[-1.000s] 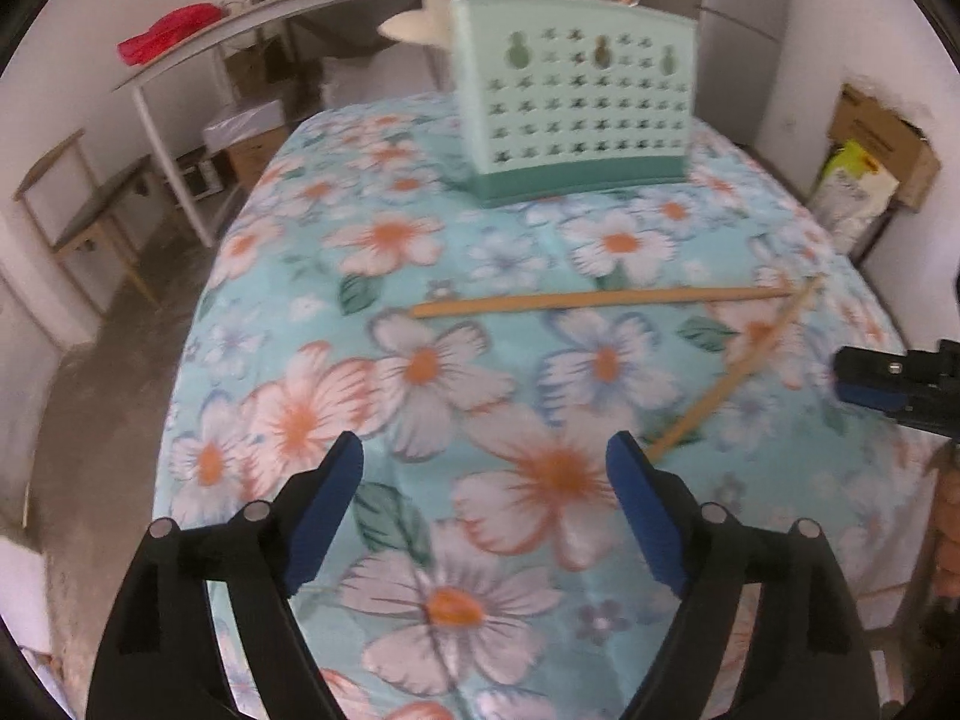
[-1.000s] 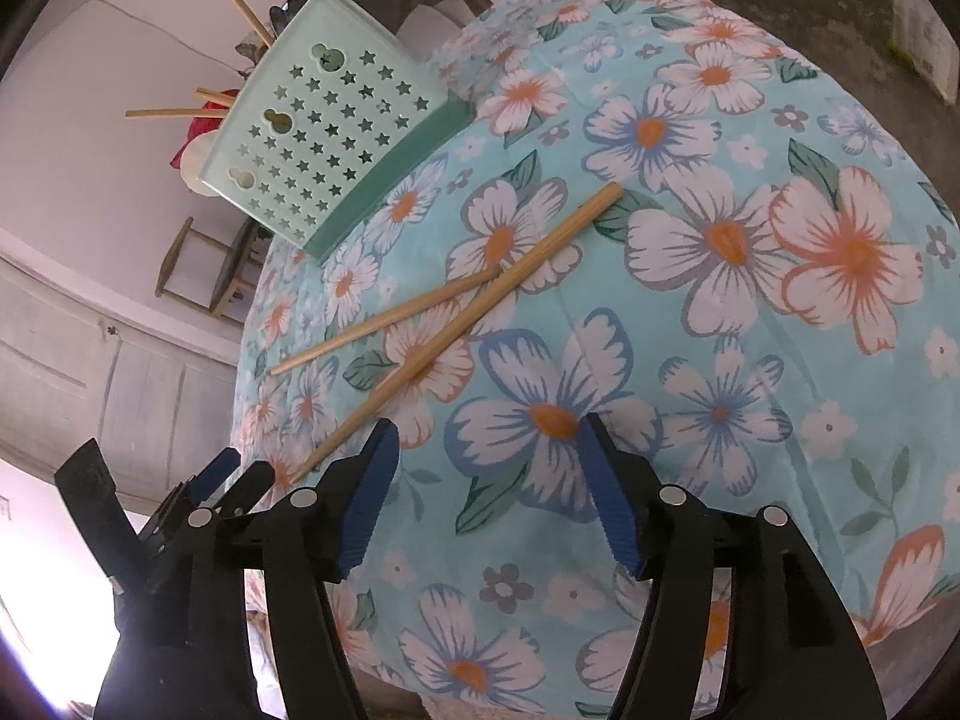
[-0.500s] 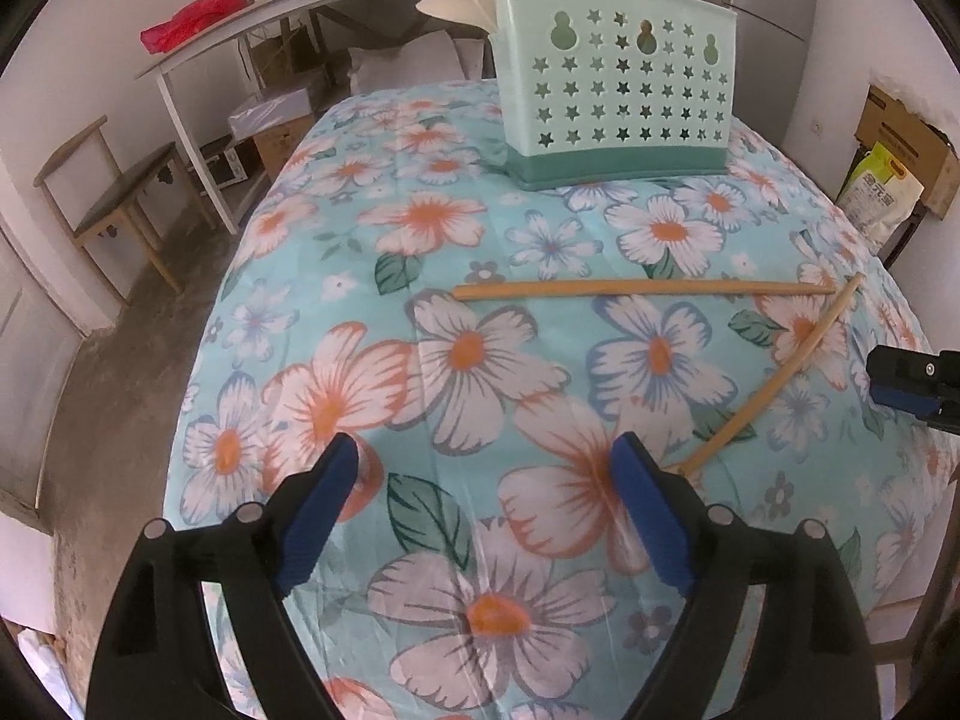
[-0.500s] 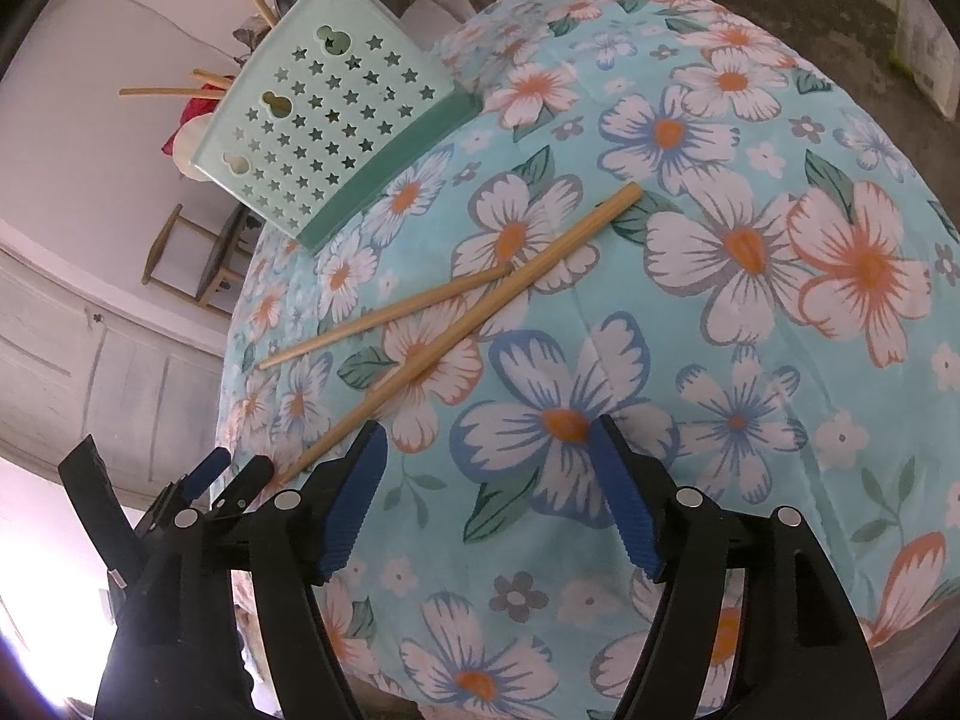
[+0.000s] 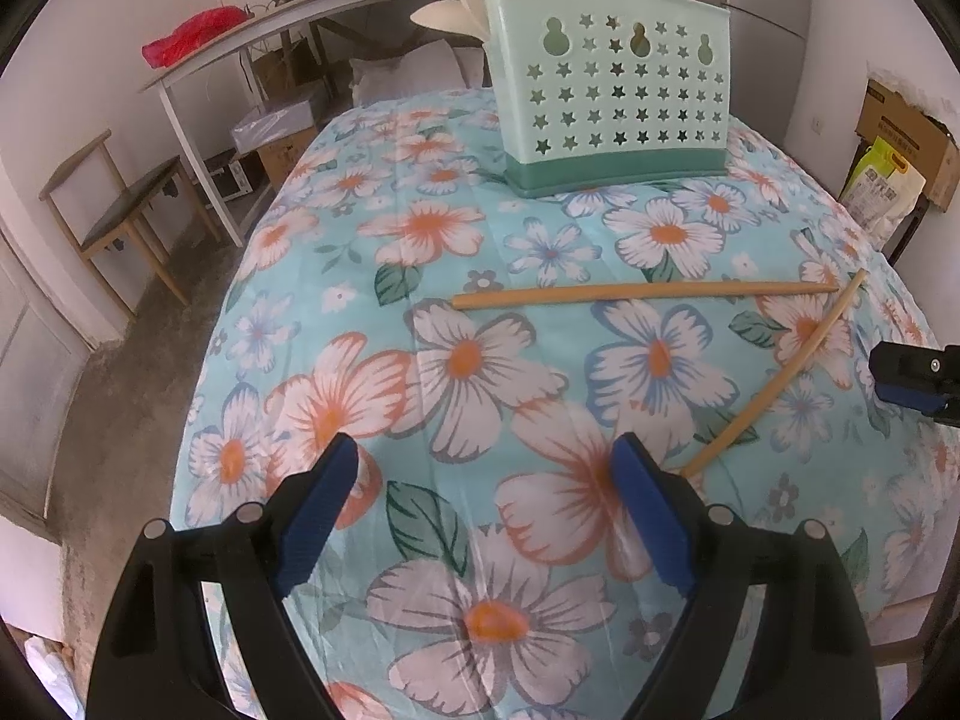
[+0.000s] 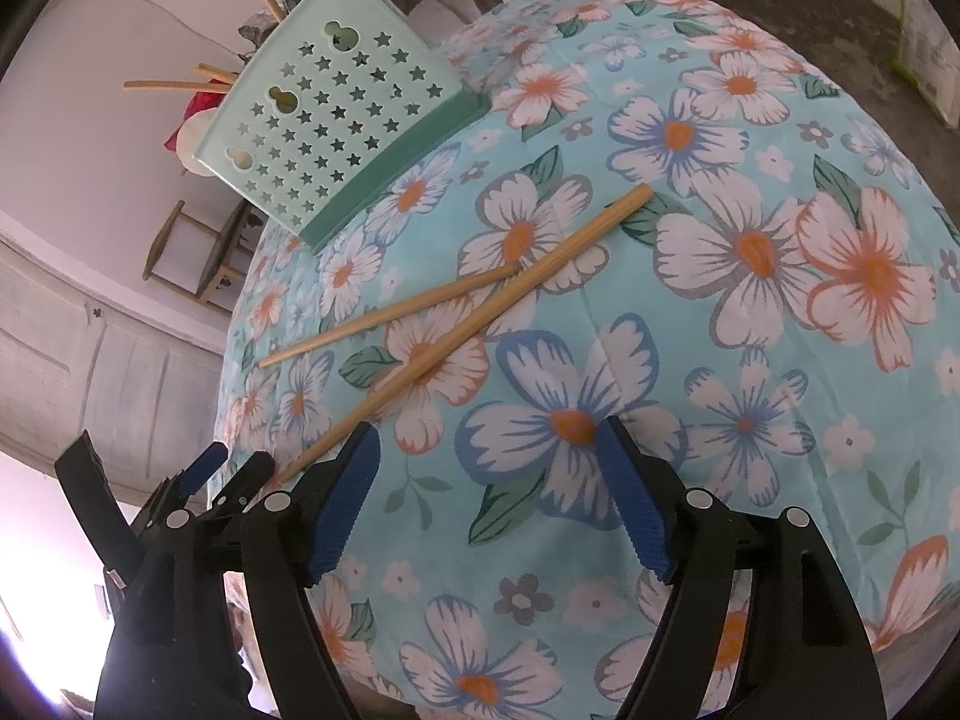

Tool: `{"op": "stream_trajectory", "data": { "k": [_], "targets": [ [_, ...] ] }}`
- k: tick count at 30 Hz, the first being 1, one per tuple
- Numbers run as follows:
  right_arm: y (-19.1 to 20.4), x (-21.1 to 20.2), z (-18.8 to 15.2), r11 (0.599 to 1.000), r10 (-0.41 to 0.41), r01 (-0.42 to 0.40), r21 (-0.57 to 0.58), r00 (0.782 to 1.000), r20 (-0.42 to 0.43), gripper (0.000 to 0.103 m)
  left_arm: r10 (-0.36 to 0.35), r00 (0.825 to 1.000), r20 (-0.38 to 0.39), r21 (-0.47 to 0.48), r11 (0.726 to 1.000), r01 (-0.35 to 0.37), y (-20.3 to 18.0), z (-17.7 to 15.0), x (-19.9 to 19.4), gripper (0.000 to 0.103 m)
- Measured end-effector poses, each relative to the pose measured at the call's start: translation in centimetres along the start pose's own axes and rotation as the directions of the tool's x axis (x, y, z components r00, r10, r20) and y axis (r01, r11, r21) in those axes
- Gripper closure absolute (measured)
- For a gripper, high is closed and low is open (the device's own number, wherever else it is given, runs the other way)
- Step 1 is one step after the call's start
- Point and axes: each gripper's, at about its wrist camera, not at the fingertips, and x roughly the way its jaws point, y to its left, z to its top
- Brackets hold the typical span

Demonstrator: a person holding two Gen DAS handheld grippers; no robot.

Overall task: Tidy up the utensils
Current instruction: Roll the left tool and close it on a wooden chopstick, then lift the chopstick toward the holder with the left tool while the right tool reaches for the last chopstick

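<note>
While several utensils already stand in the green holder [image 5: 612, 102], two chopsticks [image 5: 645, 294] remain on the tablecloth [image 5: 336, 396]; left gripper [image 5: 486, 504] spread empty, right gripper [image 6: 489, 492] opening, empty.

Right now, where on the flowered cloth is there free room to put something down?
Free: the cloth left of the two chopsticks, and the near strip before the left gripper. Crowded: where the chopsticks meet, beside the right gripper, and at the holder.
</note>
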Motion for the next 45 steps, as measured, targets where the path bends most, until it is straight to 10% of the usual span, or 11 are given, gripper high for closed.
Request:
{"op": "stream_trajectory", "data": {
  "k": [15,23,26,33,39,45],
  "targets": [
    [-0.1,-1.4,-0.2,1.0,0.013,-0.012,-0.005,0.999,0.036,0.032,-0.007,0.988,0.155,0.095,0.995,-0.008,-1.2,0.3,-2.5,0.019],
    [-1.6,-4.7,1.0,0.997,-0.074,0.076,-0.004,0.982,0.172,0.039,-0.276,0.925,0.262,0.313,0.931,0.189,-5.7,2.4,-4.9,0.025],
    [-2.6,-5.1,1.3,0.997,-0.074,0.073,0.015,0.98,0.186,0.04,-0.346,0.912,0.219,0.43,0.873,0.228,-8.9,2.9,-4.0,0.039],
    [-4.2,-4.8,1.4,0.998,-0.053,0.046,0.04,0.983,0.177,0.04,-0.292,0.955,0.044,0.603,0.77,0.207,-13.8,1.7,0.4,0.088],
    [-5.3,-4.3,1.4,0.998,-0.025,0.015,0.06,0.986,0.163,0.041,-0.28,0.96,-0.011,0.678,0.703,0.213,-12.5,-0.1,-1.0,0.096],
    [-5.9,-4.1,1.4,0.998,-0.005,-0.006,0.064,0.986,0.164,0.041,-0.27,0.954,-0.133,0.611,0.735,0.293,-9.3,-1.0,-2.0,0.095]
  ]
}}
